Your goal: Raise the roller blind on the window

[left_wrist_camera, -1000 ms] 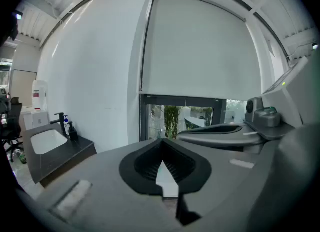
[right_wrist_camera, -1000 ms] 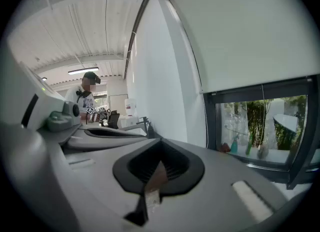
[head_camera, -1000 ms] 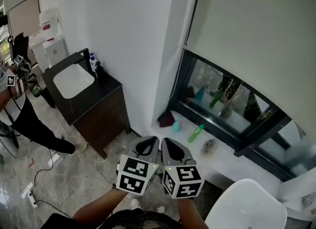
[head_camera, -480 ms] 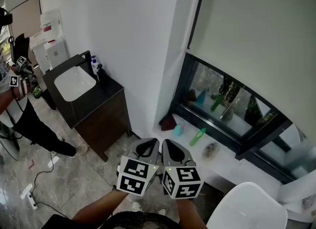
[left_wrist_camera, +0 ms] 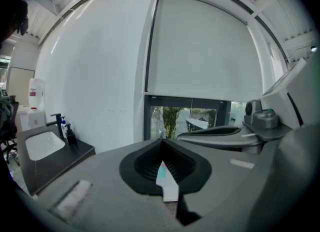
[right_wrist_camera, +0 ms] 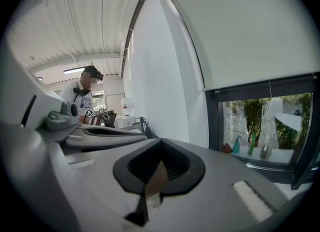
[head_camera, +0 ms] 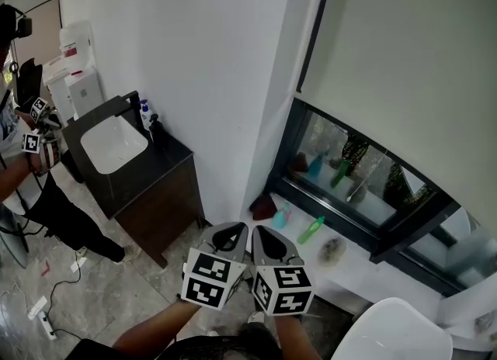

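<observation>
The pale grey-green fabric roller blind (head_camera: 404, 56) is hanging flat over the dark-framed window (head_camera: 349, 172), covering all but a low strip of glass along the frame's bottom edge. The head view is cutting off the blind's top and right side, while the left gripper view is showing it whole. A green bottle (head_camera: 311, 229) and a teal bottle (head_camera: 280, 216) are standing near the left end of the white sill (head_camera: 365, 261), their labels too small to read, like the red print on the white dispenser (head_camera: 75, 46) at far left. The left gripper (head_camera: 231, 234) and the right gripper (head_camera: 268, 238) are hovering side by side, well below the blind. The left jaws are pressed together. The right jaws have just been closing the last little way and are now meeting. Nothing is sitting between either pair.
</observation>
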`<state>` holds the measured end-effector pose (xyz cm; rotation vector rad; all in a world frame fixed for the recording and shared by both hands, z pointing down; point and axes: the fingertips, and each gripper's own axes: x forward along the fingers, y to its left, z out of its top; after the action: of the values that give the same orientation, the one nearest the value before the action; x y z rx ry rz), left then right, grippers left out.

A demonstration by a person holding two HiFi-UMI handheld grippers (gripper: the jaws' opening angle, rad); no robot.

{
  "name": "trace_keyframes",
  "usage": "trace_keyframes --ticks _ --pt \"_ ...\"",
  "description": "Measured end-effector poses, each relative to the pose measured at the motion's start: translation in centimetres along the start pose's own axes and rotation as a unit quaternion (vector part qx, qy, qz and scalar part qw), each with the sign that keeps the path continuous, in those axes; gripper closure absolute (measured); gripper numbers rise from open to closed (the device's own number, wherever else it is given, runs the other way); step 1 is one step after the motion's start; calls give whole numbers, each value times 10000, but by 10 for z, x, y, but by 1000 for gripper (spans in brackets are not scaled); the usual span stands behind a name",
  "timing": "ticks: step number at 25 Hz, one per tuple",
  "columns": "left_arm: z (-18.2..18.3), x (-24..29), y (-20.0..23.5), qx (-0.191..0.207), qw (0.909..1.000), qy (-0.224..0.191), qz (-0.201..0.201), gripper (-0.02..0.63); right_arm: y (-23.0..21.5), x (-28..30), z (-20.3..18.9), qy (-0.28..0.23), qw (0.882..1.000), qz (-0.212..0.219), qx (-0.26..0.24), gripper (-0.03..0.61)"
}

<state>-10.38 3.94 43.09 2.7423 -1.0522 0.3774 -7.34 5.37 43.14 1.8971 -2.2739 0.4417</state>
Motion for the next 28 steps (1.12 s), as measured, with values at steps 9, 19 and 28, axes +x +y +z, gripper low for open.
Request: trace_keyframes --ticks 9,19,28 --pt "27 71 21 -79 9999 -87 123 614 -51 57 21 -30 9996 210 -173 583" --pt "76 171 29 -339 9984 -200 416 614 -131 121 69 -54 9953 916 -297 583" --pt "132 213 44 -451 9944 -603 747 614 -162 170 139 -389 9788 1876 -717 559"
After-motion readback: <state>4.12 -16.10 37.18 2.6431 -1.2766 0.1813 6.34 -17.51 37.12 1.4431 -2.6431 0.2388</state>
